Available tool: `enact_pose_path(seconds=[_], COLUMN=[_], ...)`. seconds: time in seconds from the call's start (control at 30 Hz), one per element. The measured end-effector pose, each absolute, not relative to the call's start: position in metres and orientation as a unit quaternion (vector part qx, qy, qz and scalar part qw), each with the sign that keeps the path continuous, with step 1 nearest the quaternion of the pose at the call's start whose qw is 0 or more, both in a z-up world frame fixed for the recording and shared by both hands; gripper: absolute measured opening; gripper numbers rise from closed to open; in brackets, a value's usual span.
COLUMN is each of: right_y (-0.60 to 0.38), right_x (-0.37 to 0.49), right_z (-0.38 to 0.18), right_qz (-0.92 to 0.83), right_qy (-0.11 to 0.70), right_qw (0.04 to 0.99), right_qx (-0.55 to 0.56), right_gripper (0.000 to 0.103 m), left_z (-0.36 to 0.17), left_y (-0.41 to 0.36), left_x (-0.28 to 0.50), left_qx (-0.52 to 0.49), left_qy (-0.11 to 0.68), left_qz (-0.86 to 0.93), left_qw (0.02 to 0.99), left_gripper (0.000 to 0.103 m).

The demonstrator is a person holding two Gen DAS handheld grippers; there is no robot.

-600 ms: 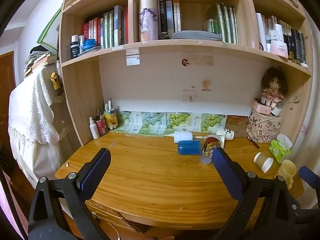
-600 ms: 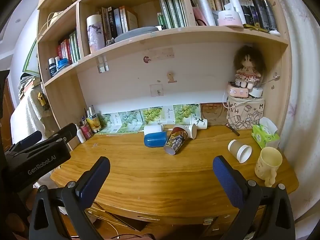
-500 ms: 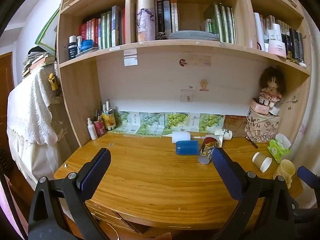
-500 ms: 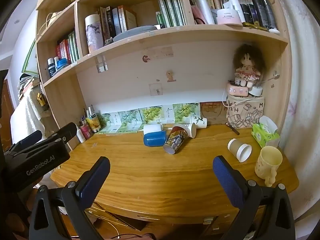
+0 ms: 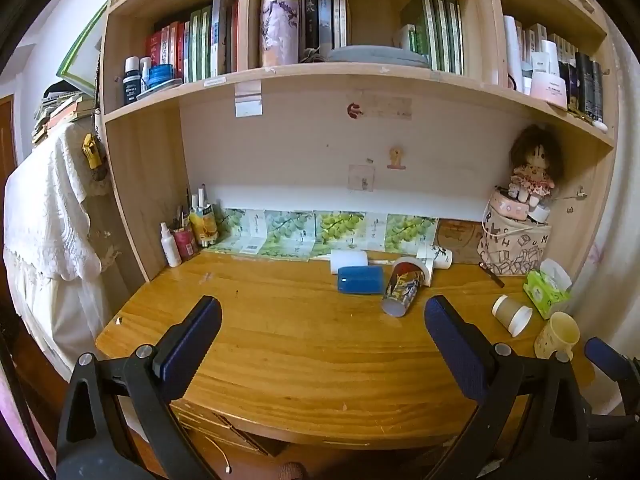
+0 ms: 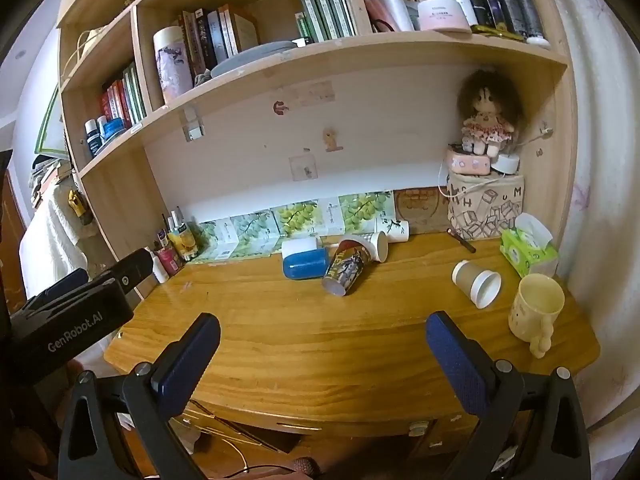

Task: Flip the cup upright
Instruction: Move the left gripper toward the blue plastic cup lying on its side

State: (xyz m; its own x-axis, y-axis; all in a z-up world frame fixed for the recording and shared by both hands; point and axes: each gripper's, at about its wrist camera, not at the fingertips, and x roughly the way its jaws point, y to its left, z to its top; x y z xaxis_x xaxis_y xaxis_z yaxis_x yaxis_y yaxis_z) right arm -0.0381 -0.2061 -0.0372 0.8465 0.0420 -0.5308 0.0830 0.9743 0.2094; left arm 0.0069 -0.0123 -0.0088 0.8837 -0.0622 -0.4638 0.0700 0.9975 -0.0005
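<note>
Several cups lie tipped far ahead; paper cup (image 6: pixel 477 283) lies right, nearer the right gripper (image 6: pixel 320 356); both grippers gape wide, empty.

book spines (image 5: pixel 320 16) unreadable, white cup (image 6: pixel 378 245) half hidden

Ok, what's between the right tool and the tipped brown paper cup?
Only bare wooden desktop: the right wrist view shows nothing between the right tool and the brown paper cup.

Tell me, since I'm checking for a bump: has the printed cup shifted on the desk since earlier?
No. The printed cup lies on its side against the blue cup, same as before; only the cameras drifted slightly.
</note>
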Motion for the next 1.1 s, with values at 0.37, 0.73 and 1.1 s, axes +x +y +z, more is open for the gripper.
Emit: enact_pose_path(seconds=[0.37, 0.73, 1.1], right_y=[-0.21, -0.223, -0.225], right_x=[-0.042, -0.038, -0.014], right_z=[-0.048, -0.063, -0.08], right_qz=[-0.017, -0.027, -0.011], right_qy=[0.31, 0.35, 0.394], right_qw=[0.941, 0.92, 0.897], right_qx=[0.136, 0.175, 0.201], right_gripper=[0.103, 0.103, 0.103], left_z=[-0.014, -0.032, -0.04], left_y=[-0.014, -0.014, -0.007], left_x=[0.009, 0.02, 0.034], left_qx=[0.017, 0.008, 0.002], left_qy=[0.277, 0.336, 0.365], left_qz=[-0.047, -0.047, -0.042], left_qw=[0.959, 0.941, 0.93], left_gripper=[0.102, 0.102, 0.102])
